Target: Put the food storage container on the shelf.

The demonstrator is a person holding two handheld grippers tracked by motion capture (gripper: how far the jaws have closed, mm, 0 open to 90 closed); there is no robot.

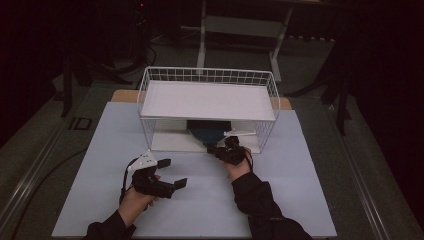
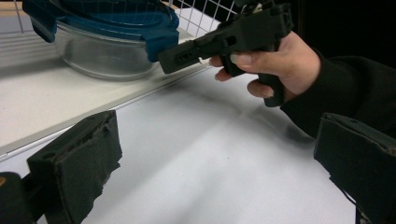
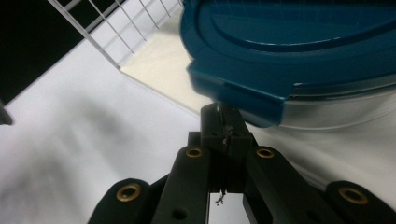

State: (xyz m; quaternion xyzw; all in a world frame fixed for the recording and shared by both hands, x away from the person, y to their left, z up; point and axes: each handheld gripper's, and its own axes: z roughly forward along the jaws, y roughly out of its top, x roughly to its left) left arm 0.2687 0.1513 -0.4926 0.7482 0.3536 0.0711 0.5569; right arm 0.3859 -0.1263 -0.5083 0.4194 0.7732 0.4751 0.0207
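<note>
The glass container [image 2: 102,56] with the blue lid [image 3: 289,51] sits on the lower shelf [image 2: 42,102] of the white wire rack [image 1: 207,107], close to the front edge, under the rack's upper tray. The right tongs [image 3: 223,122] are clenched, their two black tips pressed together with nothing between them, and the tips sit right at the lid's locking tab [image 3: 238,95]; from the right gripper view I cannot tell whether they touch the tab or stop just short of it. In the left gripper view the same tongs [image 2: 180,57] point at that tab from the side. The left tongs [image 1: 170,172] are released, wide apart and holding nothing, resting over the bare counter [image 1: 200,200] well apart from the rack. To my eye the step in hand is working that tab with the closed tips. Doing it well looks to mean keeping the tips low and square under the tab's lip, then levering gently, since a hard push could slide the whole container back along the smooth shelf. Bringing the idle left tongs in to brace the glass wall would steady things, I think.
</note>
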